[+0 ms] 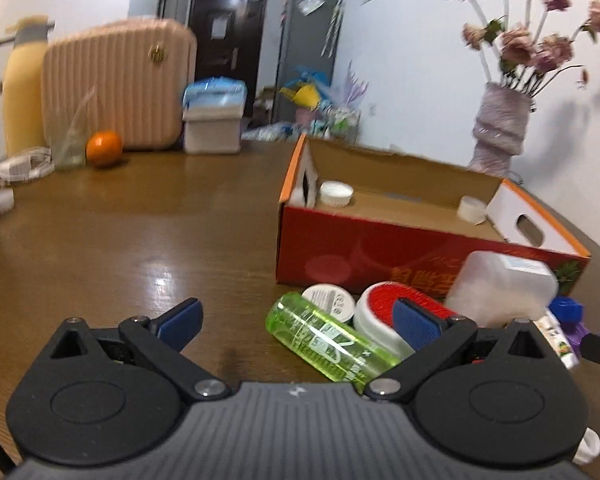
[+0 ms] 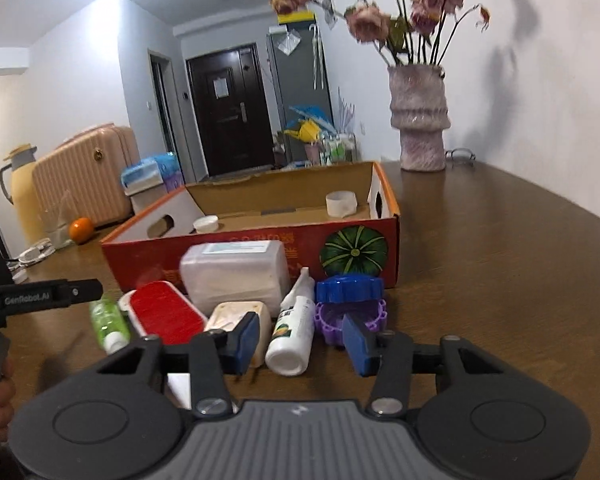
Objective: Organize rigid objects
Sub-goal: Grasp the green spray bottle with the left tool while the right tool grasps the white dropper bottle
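Observation:
An open red cardboard box (image 1: 380, 252) (image 2: 148, 256) stands on the brown table and holds a white lid (image 1: 336, 194) and a small white cup (image 1: 472, 209). In front of it lie a green bottle (image 1: 328, 340) (image 2: 108, 322), a red-and-white case (image 1: 384, 312) (image 2: 164, 312), a frosted plastic tub (image 1: 500, 288) (image 2: 236, 272), a white spray bottle (image 2: 294, 324), a beige block (image 2: 236, 314) and a purple-and-blue holder (image 2: 350, 304). My left gripper (image 1: 300, 324) is open, with the green bottle lying between its fingers. My right gripper (image 2: 302, 342) is open around the white spray bottle's base.
A vase of dried flowers (image 1: 500, 128) (image 2: 418, 120) stands behind the box on the right. At the table's far left are an orange (image 1: 104, 148), a glass (image 1: 70, 136), a pink suitcase (image 1: 116, 84), a yellow thermos (image 1: 20, 88) and a tissue box (image 1: 214, 120).

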A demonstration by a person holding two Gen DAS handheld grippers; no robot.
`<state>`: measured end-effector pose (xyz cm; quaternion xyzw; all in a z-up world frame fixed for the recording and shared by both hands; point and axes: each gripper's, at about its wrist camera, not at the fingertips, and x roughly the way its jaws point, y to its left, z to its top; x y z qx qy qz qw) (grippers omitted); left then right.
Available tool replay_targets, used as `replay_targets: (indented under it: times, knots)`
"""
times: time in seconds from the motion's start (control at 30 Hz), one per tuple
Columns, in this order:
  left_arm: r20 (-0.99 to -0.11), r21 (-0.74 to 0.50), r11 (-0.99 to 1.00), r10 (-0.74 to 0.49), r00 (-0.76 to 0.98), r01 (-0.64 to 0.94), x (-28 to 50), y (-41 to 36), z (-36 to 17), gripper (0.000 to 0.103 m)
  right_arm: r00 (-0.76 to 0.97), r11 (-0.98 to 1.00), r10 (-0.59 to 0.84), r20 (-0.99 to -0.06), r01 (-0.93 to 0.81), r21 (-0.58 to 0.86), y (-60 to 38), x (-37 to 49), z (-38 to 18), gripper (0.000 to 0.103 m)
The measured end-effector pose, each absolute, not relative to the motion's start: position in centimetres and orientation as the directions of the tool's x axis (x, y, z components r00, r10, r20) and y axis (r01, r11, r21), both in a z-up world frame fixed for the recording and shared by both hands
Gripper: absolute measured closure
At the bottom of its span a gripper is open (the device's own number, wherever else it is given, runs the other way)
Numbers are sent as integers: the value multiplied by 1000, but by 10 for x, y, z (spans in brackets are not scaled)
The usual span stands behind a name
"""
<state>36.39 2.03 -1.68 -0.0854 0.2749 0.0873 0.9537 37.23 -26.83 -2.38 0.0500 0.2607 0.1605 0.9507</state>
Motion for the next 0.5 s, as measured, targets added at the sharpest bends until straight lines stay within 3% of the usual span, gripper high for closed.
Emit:
replay_targets:
  times: [0.17,0.23,0.5]
  knots:
    - [-566,-144,970,83,820,-198,368,26,-26,1,806,951,308,-505,-275,142,-261,388,-31,67]
    - [-570,-142,970,82,817,-196,366,27,-28,11,799,948,318,-511,-284,147,-261,391,-33,68]
    - [-563,-146,971,78,823,-192,354,32,-28,26,777,939,331,-535,-325,110,-247,397,-38,73]
